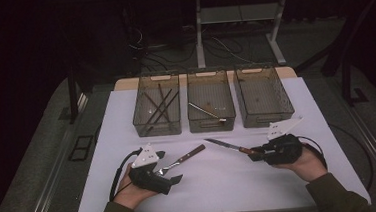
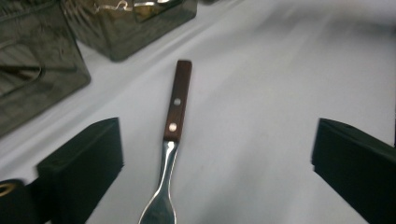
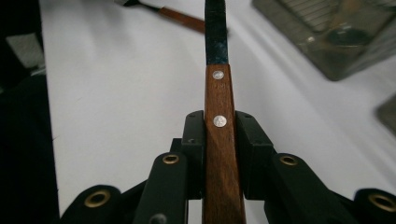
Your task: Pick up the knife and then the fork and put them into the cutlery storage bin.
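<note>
Resting on the white table (image 1: 126,110) below the middle bin (image 1: 211,107), your left gripper (image 1: 167,166) lies released around the fork (image 1: 182,158); your right gripper (image 1: 253,153), raised rightward, clenches the knife (image 1: 224,144) by its handle.

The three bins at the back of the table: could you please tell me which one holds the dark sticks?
The left bin: several dark sticks lie crossed in it. The middle bin holds a wooden-handled utensil instead, and the right bin looks empty.

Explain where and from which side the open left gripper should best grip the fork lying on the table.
Probably the fork by its flat wooden handle, coming from above with the left gripper straddling it: the jaws stand wide open on either side, and the handle lies flat and clear on the table.
</note>
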A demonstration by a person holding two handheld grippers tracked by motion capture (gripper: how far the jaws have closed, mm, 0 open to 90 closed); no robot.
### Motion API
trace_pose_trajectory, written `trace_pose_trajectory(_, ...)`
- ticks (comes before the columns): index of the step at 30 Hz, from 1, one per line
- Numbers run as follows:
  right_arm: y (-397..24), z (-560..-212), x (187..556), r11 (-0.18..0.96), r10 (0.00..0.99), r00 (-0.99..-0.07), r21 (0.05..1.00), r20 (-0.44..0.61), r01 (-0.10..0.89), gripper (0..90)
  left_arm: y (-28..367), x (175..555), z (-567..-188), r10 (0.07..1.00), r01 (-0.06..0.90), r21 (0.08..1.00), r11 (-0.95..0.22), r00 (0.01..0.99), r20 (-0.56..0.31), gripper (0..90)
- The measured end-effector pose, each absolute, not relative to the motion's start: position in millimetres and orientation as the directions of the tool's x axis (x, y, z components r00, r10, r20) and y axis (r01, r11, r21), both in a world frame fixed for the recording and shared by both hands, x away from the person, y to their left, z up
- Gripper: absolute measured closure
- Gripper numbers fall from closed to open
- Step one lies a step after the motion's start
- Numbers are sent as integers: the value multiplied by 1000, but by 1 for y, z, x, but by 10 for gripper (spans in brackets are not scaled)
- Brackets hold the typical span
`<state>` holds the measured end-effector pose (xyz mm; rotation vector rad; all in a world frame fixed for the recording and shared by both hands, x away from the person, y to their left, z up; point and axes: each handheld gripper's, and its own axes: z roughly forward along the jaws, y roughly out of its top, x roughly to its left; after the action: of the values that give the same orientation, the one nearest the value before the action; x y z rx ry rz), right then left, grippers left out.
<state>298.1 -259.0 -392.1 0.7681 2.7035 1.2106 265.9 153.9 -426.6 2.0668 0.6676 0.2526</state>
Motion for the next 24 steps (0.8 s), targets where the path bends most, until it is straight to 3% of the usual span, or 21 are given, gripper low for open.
trace_pose_trajectory(24, -315, -357, 342, 301, 760, -636, 795, 134, 527, 749, 159, 266, -431, 561, 348, 828, -439, 826, -50, 3)
